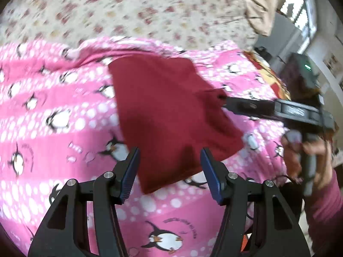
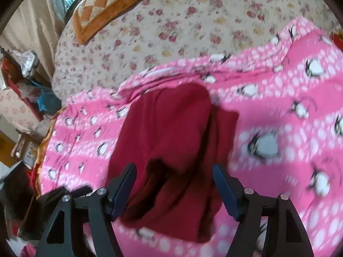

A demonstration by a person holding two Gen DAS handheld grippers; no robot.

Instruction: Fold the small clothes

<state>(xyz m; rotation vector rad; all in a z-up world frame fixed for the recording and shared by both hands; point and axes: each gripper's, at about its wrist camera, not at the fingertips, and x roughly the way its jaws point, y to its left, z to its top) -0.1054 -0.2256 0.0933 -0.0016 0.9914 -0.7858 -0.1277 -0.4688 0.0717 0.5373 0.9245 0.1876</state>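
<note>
A dark red small garment (image 1: 169, 111) lies folded on a pink penguin-print blanket (image 1: 53, 111). My left gripper (image 1: 170, 160) is open, its blue-padded fingers apart just above the garment's near edge, holding nothing. In the left wrist view my right gripper (image 1: 225, 105) comes in from the right, its tip at the garment's right edge. In the right wrist view my right gripper (image 2: 174, 177) is open, its fingers either side of the red garment (image 2: 171, 150), which lies in folds on the pink blanket (image 2: 278, 128).
A floral bedsheet (image 1: 128, 10) covers the bed beyond the blanket. An orange checked pillow (image 2: 107, 2) lies at the far left. Cluttered shelves (image 2: 23, 90) stand beside the bed at left. The person's hand and pink sleeve (image 1: 321, 171) are at right.
</note>
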